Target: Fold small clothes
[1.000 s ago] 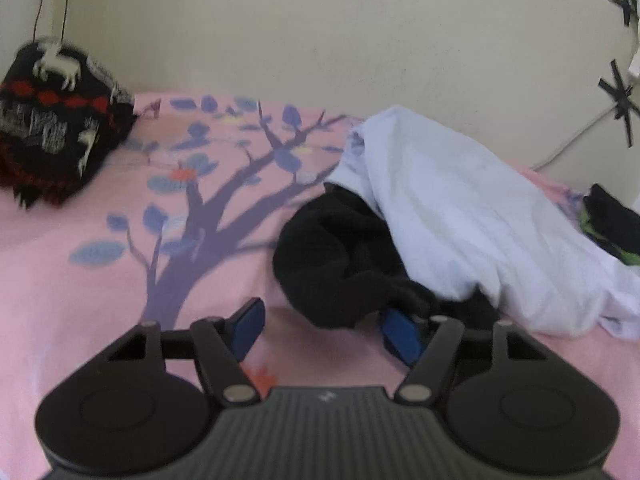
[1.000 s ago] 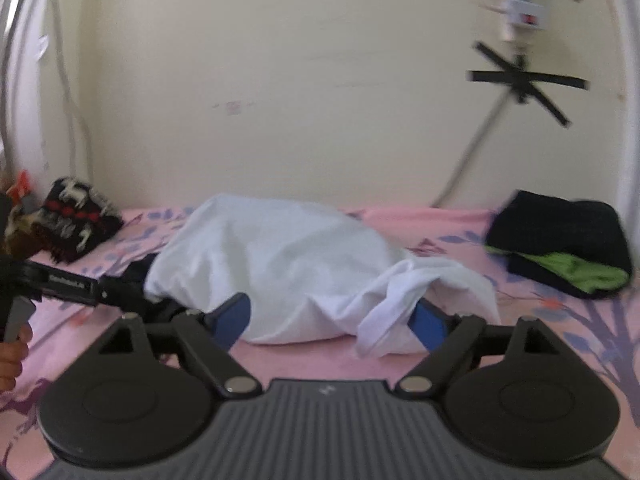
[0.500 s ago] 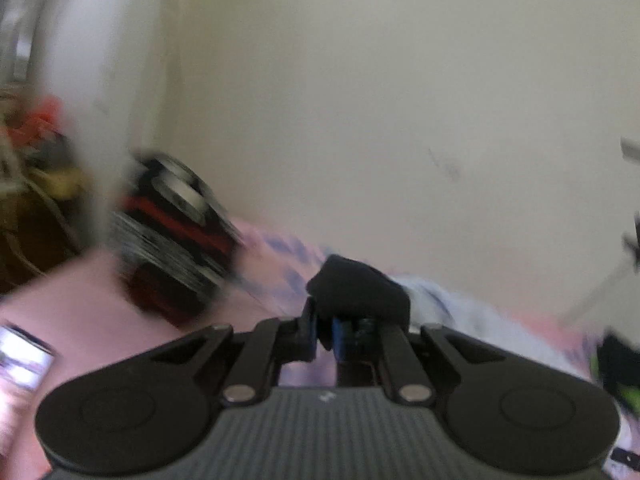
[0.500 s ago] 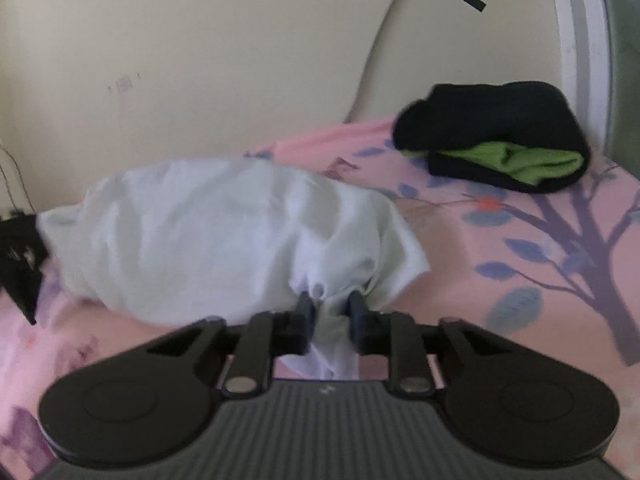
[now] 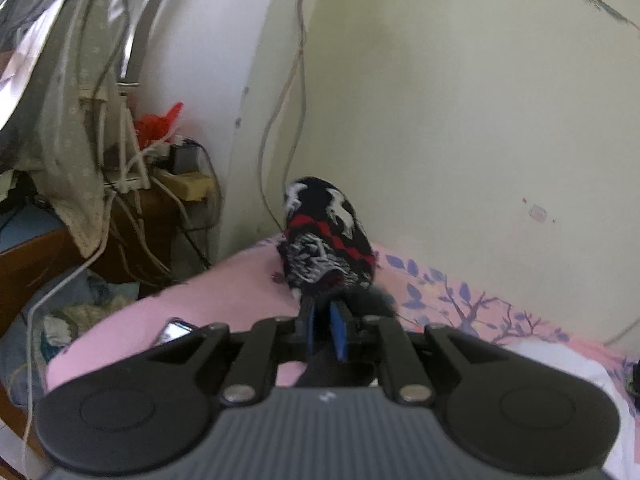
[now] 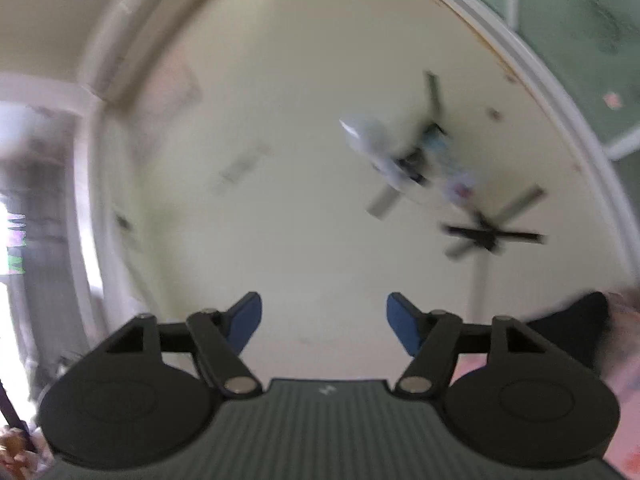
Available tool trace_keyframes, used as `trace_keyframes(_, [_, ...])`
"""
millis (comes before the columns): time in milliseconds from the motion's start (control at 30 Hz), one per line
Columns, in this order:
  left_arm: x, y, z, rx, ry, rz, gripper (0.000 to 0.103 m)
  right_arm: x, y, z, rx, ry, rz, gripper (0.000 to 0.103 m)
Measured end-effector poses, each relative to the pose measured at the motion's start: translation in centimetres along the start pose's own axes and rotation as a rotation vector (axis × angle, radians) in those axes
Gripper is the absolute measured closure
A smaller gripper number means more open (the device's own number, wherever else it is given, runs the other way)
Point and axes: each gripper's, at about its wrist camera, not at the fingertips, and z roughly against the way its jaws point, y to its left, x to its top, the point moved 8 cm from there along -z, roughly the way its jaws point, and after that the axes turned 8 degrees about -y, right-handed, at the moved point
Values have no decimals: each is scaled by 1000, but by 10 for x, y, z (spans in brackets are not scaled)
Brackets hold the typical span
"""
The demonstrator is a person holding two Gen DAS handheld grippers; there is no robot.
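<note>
Left gripper [image 5: 325, 330]: jaws drawn nearly together, pinching dark fabric; this black garment [image 5: 334, 368] hangs between and below the blue pads [image 5: 338, 330], with a frayed dark edge showing just past the fingertips; its full extent is hidden by the gripper body. Beyond the fingertips, a patterned knit garment [image 5: 326, 236], black with red diamonds and white figures, sits bunched on the bed [image 5: 224, 300] close to the wall; whether it touches the held cloth cannot be told. The bed carries a pink sheet printed with purple branches and leaves. A white garment [image 5: 560, 360] lies on the bed at lower right, partly cut off by the gripper body. A phone [image 5: 174, 330] lies near the bed's left edge, just beside the gripper.

Left of the bed, a wooden cabinet [image 5: 36, 252] holds a tangle of cables and a power strip [image 5: 186, 182]; a pale cloth [image 5: 60, 128] drapes over it; crumpled fabrics lie heaped on the floor below. No container with contents can be made out.

Right gripper [image 6: 324, 322]: jaws spread wide, nothing between the blue pads [image 6: 402, 330]; the view is tilted up at the cream wall [image 6: 280, 160] and heavily blurred. Black tape crosses [image 6: 494, 236] mark the wall. A dark folded garment [image 6: 568, 332] shows at the right edge on the pink bed.
</note>
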Motion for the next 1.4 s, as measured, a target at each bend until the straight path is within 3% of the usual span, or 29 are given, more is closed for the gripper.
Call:
trace_keyframes(100, [-13,-33,-14,-81,19,-62,60,-51,-14,-43,-117,159,5,43])
trace_keyframes(133, [-19,-43,-18,-94,24,-87,54,-71,-16,-60,-153,214,19,43])
trace_keyframes(233, [-57,-82,-43,-141,145,-170,52,-140,-33,-102,-222,403,52,39])
trace_keyframes(333, [-103,-119,-57,-207,243,-244,52,-205,-28,-128,-211,588,60,40])
trace_keyframes(400, [-133,-138,-67,-209,279,-313,54,-239,-21,-140,-190,678,53,47])
trace_keyframes(433, [-146,-145,-73,-203,299,-336,68,-246,-14,-144,-177,671,76,53])
trace_keyframes(467, [-158,-153,-75,-194,317,-359,76,-247,-7,-145,-169,676,105,94])
trace_keyframes(500, [-166,-156,-80,-159,311,-388,89,-244,1,-146,-143,684,84,103])
trace_keyframes(533, [-167,-158,-75,-155,294,-393,100,-231,11,-143,-100,646,42,103])
trace_keyframes(667, [-132,-145,-50,-279,271,-298,100,-153,51,-104,92,487,5,103])
trace_keyframes(733, [-115,-133,-17,-377,257,-268,100,-127,70,-73,252,481,-25,103])
trace_keyframes(833, [-98,-106,28,-536,228,-262,97,-120,92,-14,530,546,-19,97])
trace_keyframes(867, [-88,-92,37,-548,204,-254,95,-122,93,-3,552,562,15,95])
trace_keyframes(933, [-69,-75,41,-518,148,-222,90,-124,81,1,461,553,86,59])
trace_keyframes(967, [-57,-66,35,-479,116,-204,86,-124,67,-4,388,533,98,49])
trace_keyframes(1000, [-45,-59,23,-419,95,-193,80,-125,58,-9,342,522,104,49])
trace_keyframes(1067, [-35,-56,-6,-328,88,-201,79,-132,38,-25,262,530,80,49])
trace_keyframes(1167, [-45,-70,-60,-262,152,-249,69,-153,8,-62,115,582,48,49])
trace_keyframes(1200, [-55,-77,-72,-248,174,-274,62,-160,2,-69,86,607,39,50])
trace_keyframes(1300, [-85,-101,-107,-224,241,-373,55,-161,-11,-59,78,644,-23,46])
trace_keyframes(1367, [-104,-114,-111,-257,262,-408,45,-153,4,-42,132,636,-23,42])
trace_keyframes(1400, [-111,-125,-116,-284,272,-431,33,-153,13,-32,164,633,-17,40])
